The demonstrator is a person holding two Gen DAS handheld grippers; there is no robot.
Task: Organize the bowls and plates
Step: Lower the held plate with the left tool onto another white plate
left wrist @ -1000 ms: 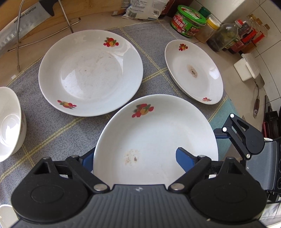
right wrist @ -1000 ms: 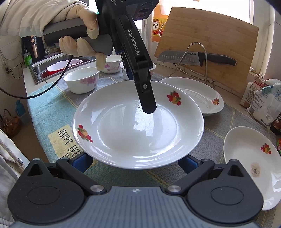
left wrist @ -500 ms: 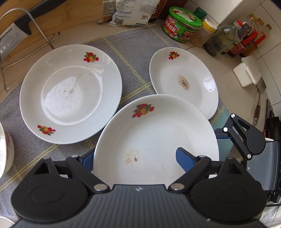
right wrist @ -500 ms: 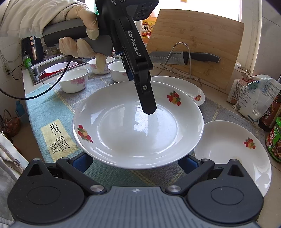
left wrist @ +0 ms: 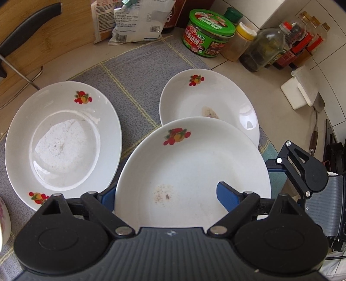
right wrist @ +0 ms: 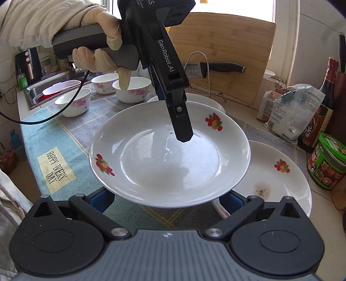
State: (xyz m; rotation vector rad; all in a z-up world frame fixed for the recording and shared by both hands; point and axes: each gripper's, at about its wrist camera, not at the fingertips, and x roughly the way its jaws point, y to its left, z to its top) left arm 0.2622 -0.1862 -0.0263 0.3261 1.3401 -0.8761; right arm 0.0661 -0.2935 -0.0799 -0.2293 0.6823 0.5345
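A white plate with fruit prints (left wrist: 194,170) (right wrist: 170,162) is held in the air by both grippers. My left gripper (left wrist: 166,196) (right wrist: 181,129) is shut on its rim, one finger on top. My right gripper (right wrist: 164,201) (left wrist: 302,170) grips the opposite rim. The held plate overlaps a smaller stained plate (left wrist: 216,101) (right wrist: 279,179) lying on the mat below. A larger plate (left wrist: 62,138) lies to the left. Three floral bowls (right wrist: 73,101) stand behind.
A grey checked mat (left wrist: 134,71) covers the counter. A green-lidded tub (left wrist: 207,32), bottles (left wrist: 263,47) and bags (left wrist: 134,19) stand at the back. A cutting board and knife (right wrist: 218,67) lean behind. A sink (right wrist: 54,88) is far left.
Both grippers have carried the held plate to the right, from over the mat's middle until it overlaps the small stained plate. The grip has not changed.
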